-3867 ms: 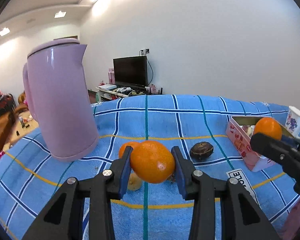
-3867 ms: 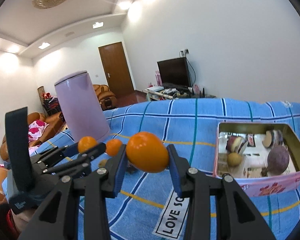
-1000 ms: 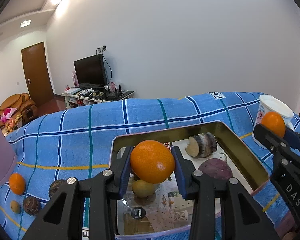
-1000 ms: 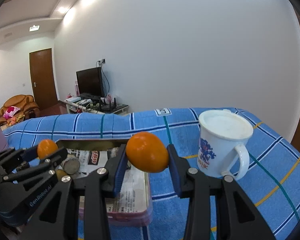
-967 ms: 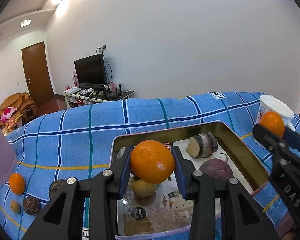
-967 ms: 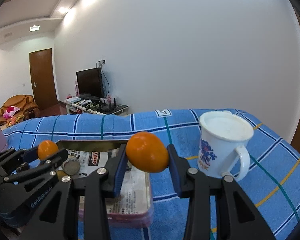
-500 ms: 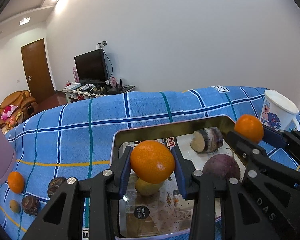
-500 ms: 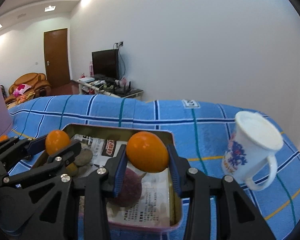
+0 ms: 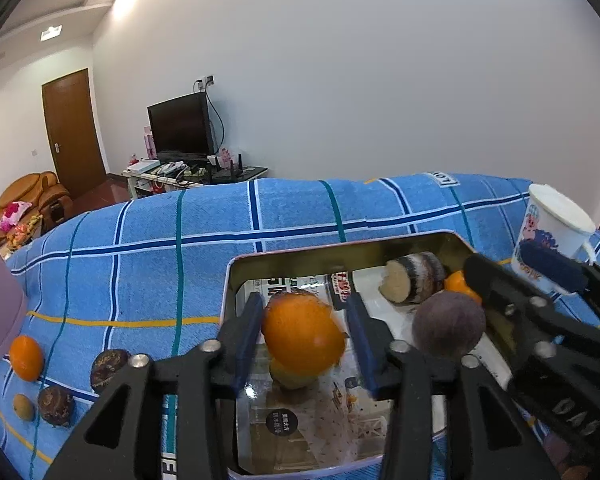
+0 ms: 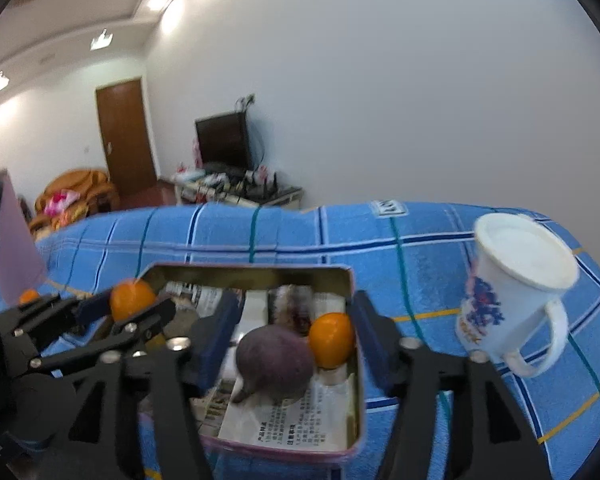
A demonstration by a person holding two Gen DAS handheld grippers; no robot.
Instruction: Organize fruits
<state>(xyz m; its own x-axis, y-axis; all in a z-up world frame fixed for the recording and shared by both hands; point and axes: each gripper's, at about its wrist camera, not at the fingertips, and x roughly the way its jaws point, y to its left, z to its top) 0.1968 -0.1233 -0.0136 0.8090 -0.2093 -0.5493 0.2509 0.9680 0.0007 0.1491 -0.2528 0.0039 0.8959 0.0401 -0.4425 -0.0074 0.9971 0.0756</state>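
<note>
Two oranges are going into the tin (image 9: 236, 280) at once. My left gripper (image 9: 302, 338) hangs over its near-left part, jaws opening; the smooth, round orange (image 9: 302, 338) is blurred between the parting pads, apparently dropping. My right gripper (image 10: 292, 340) is opening too, and its small orange (image 10: 331, 339) already lies on the paper lining at three o'clock of the dull purple fruit (image 10: 275, 364), against the metal wall.

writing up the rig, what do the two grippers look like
Both are matte black plastic with cut-out, truss-like arms and silver screw heads. The left gripper and right gripper carry dark blue finger pads. White lettering marks the right gripper's side. No cables or sleeves visible.
</note>
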